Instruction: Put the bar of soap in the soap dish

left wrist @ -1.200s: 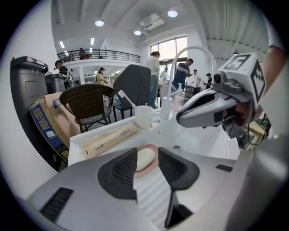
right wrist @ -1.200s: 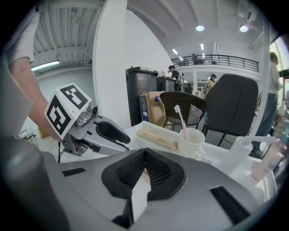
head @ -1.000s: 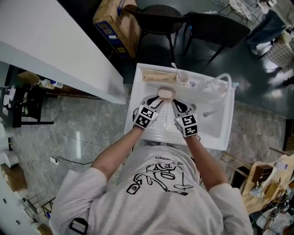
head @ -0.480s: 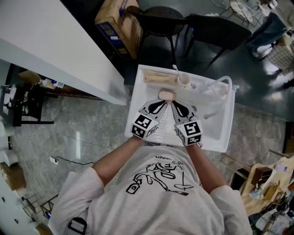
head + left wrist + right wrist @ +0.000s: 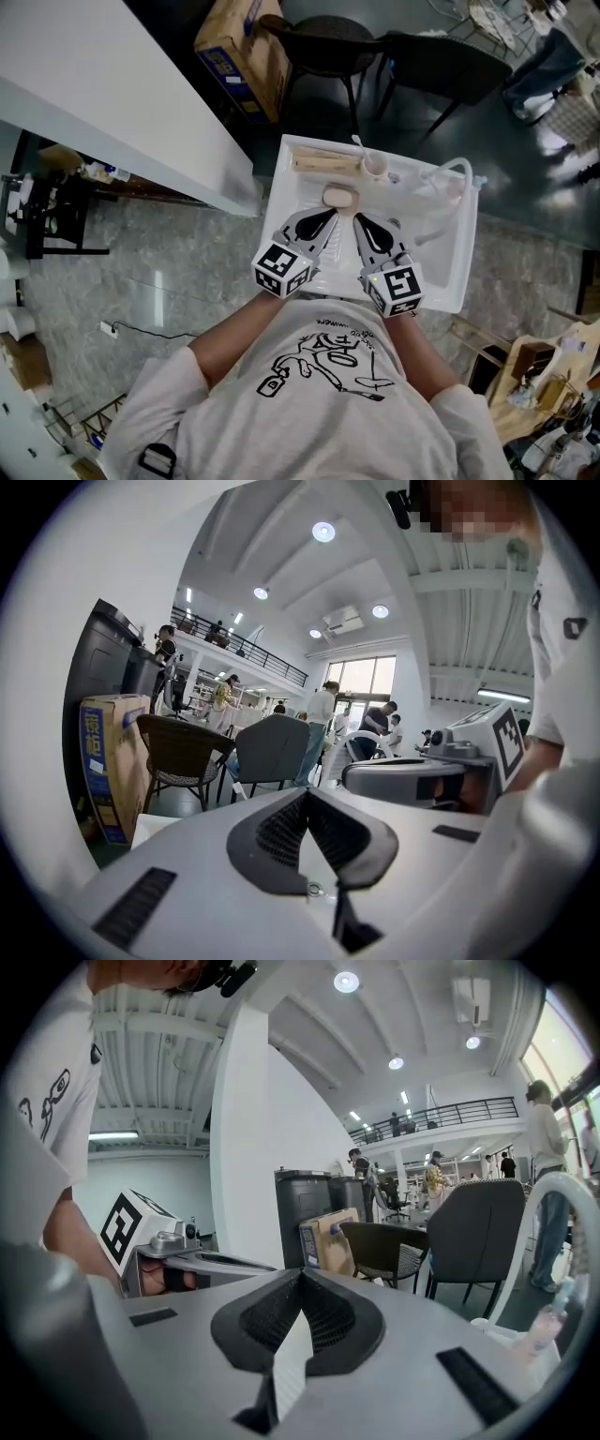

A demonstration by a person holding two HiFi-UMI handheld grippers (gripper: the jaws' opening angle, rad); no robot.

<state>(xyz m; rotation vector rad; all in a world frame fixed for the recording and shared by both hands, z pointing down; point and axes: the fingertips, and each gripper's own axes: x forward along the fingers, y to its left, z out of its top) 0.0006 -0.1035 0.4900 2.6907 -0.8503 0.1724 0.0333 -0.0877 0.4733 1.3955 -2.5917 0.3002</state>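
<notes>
White sink (image 5: 281, 202) fills the middle of the room. Along its back rim lies a long wooden piece (image 5: 326, 161), prob. a rack, can't tell for sure. The left gripper (image 5: 326, 217) and right gripper (image 5: 358, 221) hang side by side over the sink's middle, noses aimed at the back rim. Both are closed w/ nothing between the pads; the left one's jaws have only just come together. The bar of soap (image 5: 339, 197) lies apart from both, in the sink's back half, just in front of the wooden piece. Whether a soap dish sits under it I can't make out. A small cup (image 5: 375, 167) stands at the back rim, right of the wood. My read: soap's let go, so this is the retreat. To do it well, pull clear w/o brushing soap or cup, then check the bar lies flat, not tipped on an edge.
</notes>
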